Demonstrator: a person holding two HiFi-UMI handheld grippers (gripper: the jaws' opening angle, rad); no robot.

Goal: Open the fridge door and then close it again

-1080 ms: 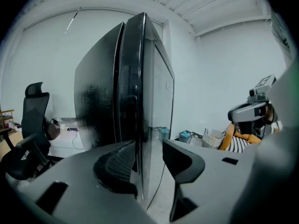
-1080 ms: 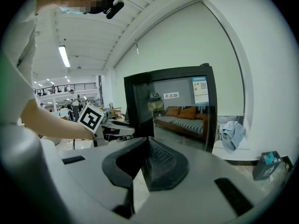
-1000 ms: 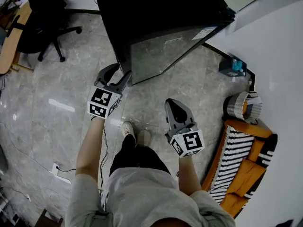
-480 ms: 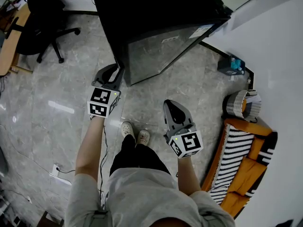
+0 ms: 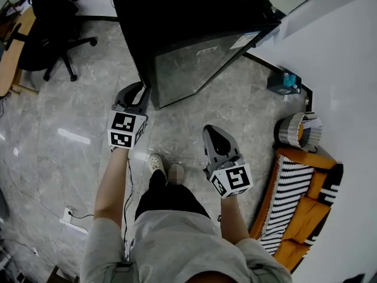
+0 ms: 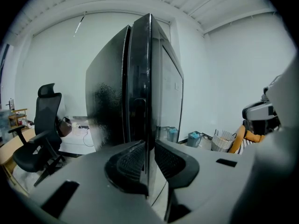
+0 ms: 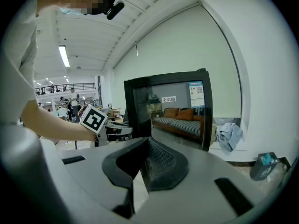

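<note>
**Left tongs [image 5: 136, 94] clamped on the fridge door edge; right tongs [image 5: 217, 135] pressed together, empty.**

I read the black fridge [image 5: 194, 22] standing on the marble floor [image 5: 65, 128] straight ahead. The free vertical edge of its door [image 6: 148, 101] is pinched between the left pads [image 6: 128, 158]. The right tongs hang apart from the door and hold nothing. An office chair [image 5: 50, 34] stands well apart on the left. On the right, along the white wall, are a blue bin [image 5: 287, 81], a basket [image 5: 301, 131] and a striped orange sofa [image 5: 300, 211].

bright, even indoor light; ceiling lamps [image 7: 64, 56] glow. floor [image 5: 73, 135] shows soft glare, fridge door [image 7: 177, 111] mirrors the room. both gripper views bend strongly, dark corners.
</note>
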